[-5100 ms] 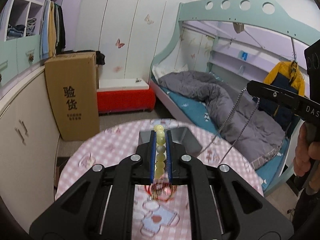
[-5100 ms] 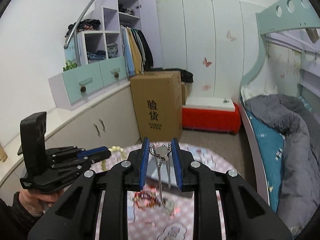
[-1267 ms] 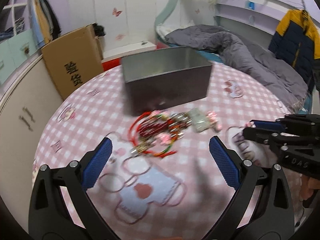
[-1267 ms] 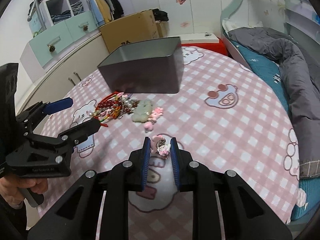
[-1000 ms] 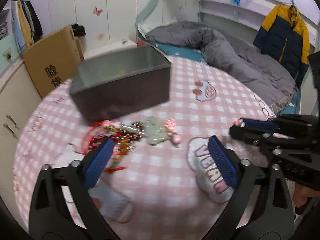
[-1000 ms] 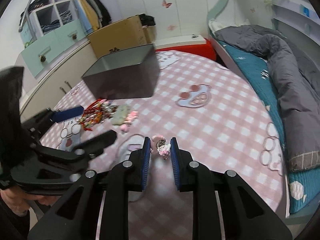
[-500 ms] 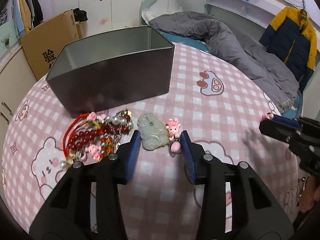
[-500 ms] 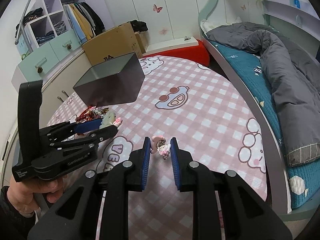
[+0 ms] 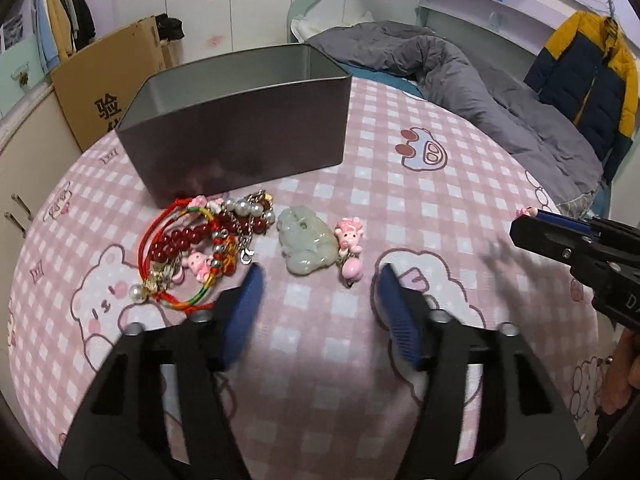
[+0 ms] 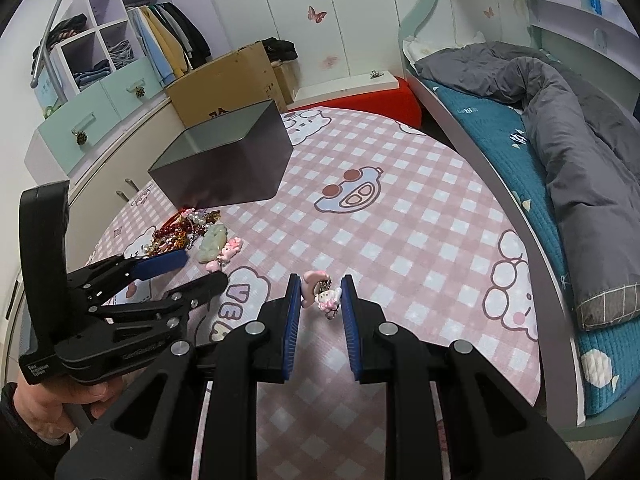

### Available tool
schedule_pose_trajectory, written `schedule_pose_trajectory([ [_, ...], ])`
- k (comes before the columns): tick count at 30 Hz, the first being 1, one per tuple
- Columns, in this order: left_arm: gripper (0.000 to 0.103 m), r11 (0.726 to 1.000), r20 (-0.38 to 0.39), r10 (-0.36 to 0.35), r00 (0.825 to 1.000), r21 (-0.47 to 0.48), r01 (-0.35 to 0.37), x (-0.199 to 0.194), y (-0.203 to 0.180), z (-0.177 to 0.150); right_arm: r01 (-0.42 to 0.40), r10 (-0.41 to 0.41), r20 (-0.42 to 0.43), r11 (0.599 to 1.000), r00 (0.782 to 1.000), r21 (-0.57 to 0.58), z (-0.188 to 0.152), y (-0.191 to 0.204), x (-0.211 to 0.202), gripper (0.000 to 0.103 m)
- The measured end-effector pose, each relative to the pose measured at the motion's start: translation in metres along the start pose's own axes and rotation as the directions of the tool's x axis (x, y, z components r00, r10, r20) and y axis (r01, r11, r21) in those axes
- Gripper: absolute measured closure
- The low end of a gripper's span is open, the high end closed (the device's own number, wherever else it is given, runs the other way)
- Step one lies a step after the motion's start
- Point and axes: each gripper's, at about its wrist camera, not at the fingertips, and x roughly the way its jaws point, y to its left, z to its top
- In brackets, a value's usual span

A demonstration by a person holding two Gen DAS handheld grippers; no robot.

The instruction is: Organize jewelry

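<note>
I read "验" on the cardboard box (image 9: 108, 80), upper left. Only my right view shows the right gripper (image 10: 319, 296) clamped on a pink charm (image 10: 323, 295); the left gripper (image 9: 318, 280) is opening, empty.

Pink-and-white checked tablecloth (image 9: 460, 200) (cartoon prints), dark grey tin (image 9: 240, 144), pale green pendant (image 9: 306, 248), red beads (image 9: 180, 240).

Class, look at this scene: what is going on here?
A person with two handheld grippers is sorting jewelry on a table. The right gripper pinches a pink charm. The left gripper, jaws opening, hovers by the jade pendant and pig charm, gripping nothing. A grey box stands behind.
</note>
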Motion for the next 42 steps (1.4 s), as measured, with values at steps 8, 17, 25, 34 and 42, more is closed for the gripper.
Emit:
schedule_pose_trajectory([
  [8, 0.077, 0.993, 0.011, -0.101, 0.995, -0.053, 0.102, 0.01, 0.014, 0.014, 0.001, -0.001, 0.003, 1.0, 1.0, -0.005, 0.001, 0.003, -0.003, 0.084],
  [17, 0.091, 0.988, 0.021, -0.156, 0.988, 0.009, 0.155, 0.005, 0.005, 0.011, 0.005, -0.005, 0.009, 1.0, 1.0, -0.016, 0.001, 0.008, -0.006, 0.084],
  [25, 0.091, 0.982, 0.094, -0.19, 0.977, 0.014, 0.189, -0.032, 0.013, 0.017, -0.001, 0.002, 0.021, 0.999, 1.0, -0.037, 0.011, 0.015, -0.011, 0.084],
  [34, 0.091, 0.987, 0.275, -0.154, 0.949, -0.004, 0.161, -0.107, 0.059, 0.057, -0.058, 0.081, 0.118, 0.98, 0.99, -0.189, 0.076, 0.065, -0.026, 0.084],
  [42, 0.091, 0.994, 0.353, -0.092, 0.931, -0.018, 0.105, -0.124, 0.097, 0.114, -0.142, 0.184, 0.149, 0.956, 0.972, -0.257, 0.146, 0.099, -0.019, 0.084],
])
